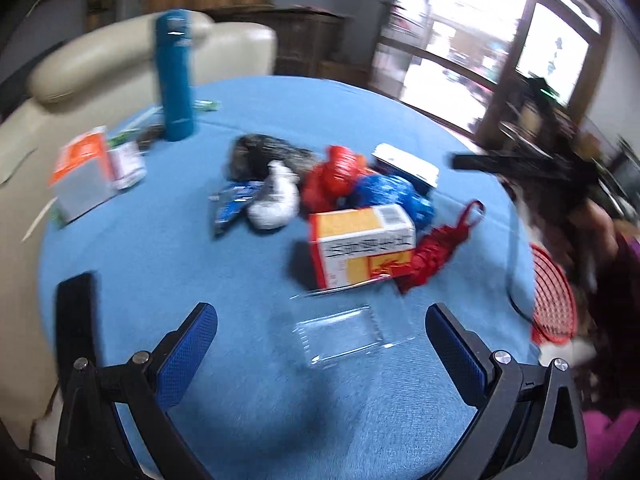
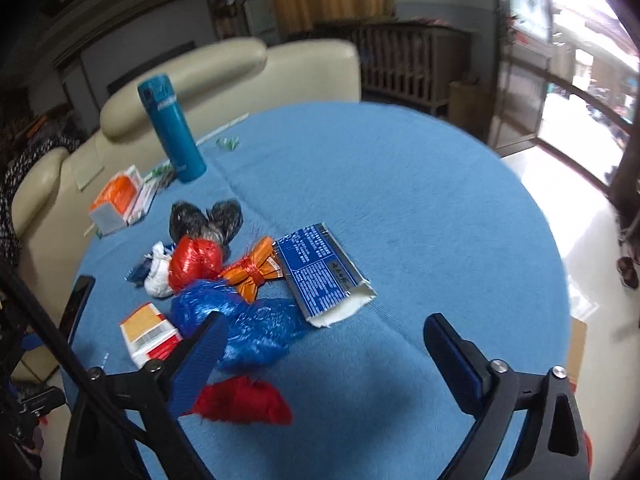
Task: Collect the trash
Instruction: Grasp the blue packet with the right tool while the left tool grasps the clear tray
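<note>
A: Where does the job stand?

B: At the approach, I'd judge. Nothing is gathered yet. The round table under a blue cloth (image 2: 400, 184) fills both views, and the rubbish sits in a heap at its middle: a crumpled blue plastic bag (image 2: 248, 328), a knotted red plastic bag (image 2: 194, 262), a yellow and white cardboard box (image 1: 362, 246), a flat blue foil packet with a torn white end (image 2: 320, 276), a clear plastic clamshell tray (image 1: 344, 336).

A: And the tools?

B: The left gripper (image 1: 320, 334) stands wide with nothing held; the clear tray lies between its fingers at lower centre of the left view, untouched. The right gripper (image 2: 324, 342) is also wide and empty, its left finger in front of the blue bag's edge at lower left.

A: Next move?

B: Probably lowering onto the nearest piece and closing. The clear tray is thin and slippery, so a low, square pinch would be needed; the bag should crush easily.

A: The room?

B: A cream leather sofa (image 2: 224, 76) sits behind the table at upper left and bright windows at upper right. A tall teal flask (image 2: 172, 128) stands upright near the far left edge. A red mesh basket (image 1: 554, 296) shows at the right edge of the left view, possibly the bin.
</note>
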Demonstrator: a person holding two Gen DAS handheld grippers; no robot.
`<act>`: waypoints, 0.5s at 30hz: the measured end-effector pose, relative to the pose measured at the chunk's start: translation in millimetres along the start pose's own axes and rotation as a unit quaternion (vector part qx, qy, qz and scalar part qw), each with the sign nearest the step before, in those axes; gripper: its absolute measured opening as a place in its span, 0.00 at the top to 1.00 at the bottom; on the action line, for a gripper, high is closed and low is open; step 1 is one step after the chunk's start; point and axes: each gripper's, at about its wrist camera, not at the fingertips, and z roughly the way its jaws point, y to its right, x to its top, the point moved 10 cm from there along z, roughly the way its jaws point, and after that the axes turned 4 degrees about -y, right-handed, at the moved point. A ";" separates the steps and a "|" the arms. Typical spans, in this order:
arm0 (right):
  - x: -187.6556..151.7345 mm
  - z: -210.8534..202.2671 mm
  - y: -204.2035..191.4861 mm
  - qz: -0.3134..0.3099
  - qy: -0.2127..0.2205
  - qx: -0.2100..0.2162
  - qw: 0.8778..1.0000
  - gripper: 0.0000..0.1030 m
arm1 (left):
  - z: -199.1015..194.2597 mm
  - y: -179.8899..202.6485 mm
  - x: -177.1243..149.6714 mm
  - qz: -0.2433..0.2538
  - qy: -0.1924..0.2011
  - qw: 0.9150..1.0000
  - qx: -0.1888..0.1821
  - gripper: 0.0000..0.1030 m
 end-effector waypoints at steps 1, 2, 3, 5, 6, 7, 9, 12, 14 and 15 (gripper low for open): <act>2.5 7.6 -1.5 -0.006 -0.008 0.006 1.000 0.06 | 5.9 2.9 1.5 0.016 -0.008 1.000 -0.017 0.00; 3.8 15.8 -1.7 -0.014 -0.020 0.007 1.000 0.06 | 12.0 6.4 2.7 0.032 -0.016 0.999 -0.032 0.00; 5.9 23.9 -1.0 -0.020 -0.028 0.005 0.999 0.06 | 16.6 5.9 3.6 0.041 -0.021 0.998 -0.035 0.00; 5.8 41.0 1.5 -0.030 -0.058 0.002 0.998 0.06 | 23.4 7.3 4.4 0.056 -0.033 0.997 -0.049 0.00; 4.1 49.9 -0.5 -0.034 -0.075 0.008 0.997 0.06 | 27.7 8.1 4.3 0.064 -0.041 0.995 -0.063 0.00; 4.3 57.7 -1.3 -0.037 -0.085 0.008 0.996 0.07 | 32.2 7.9 4.4 0.069 -0.046 0.994 -0.065 0.00; 5.0 71.9 -4.4 -0.045 -0.099 0.003 0.994 0.12 | 37.4 7.7 3.6 0.084 -0.054 0.993 -0.066 0.00; 2.6 86.5 -4.6 -0.047 -0.114 -0.015 0.992 0.33 | 42.5 14.3 0.8 0.116 -0.064 0.988 -0.079 0.00; 4.9 84.7 -3.0 -0.043 -0.100 -0.020 0.994 0.33 | 45.1 19.4 -2.0 0.138 -0.070 0.985 -0.081 0.00; 5.7 81.3 -0.2 -0.036 -0.094 -0.020 0.995 0.34 | 48.7 22.6 -3.2 0.149 -0.073 0.983 -0.082 0.00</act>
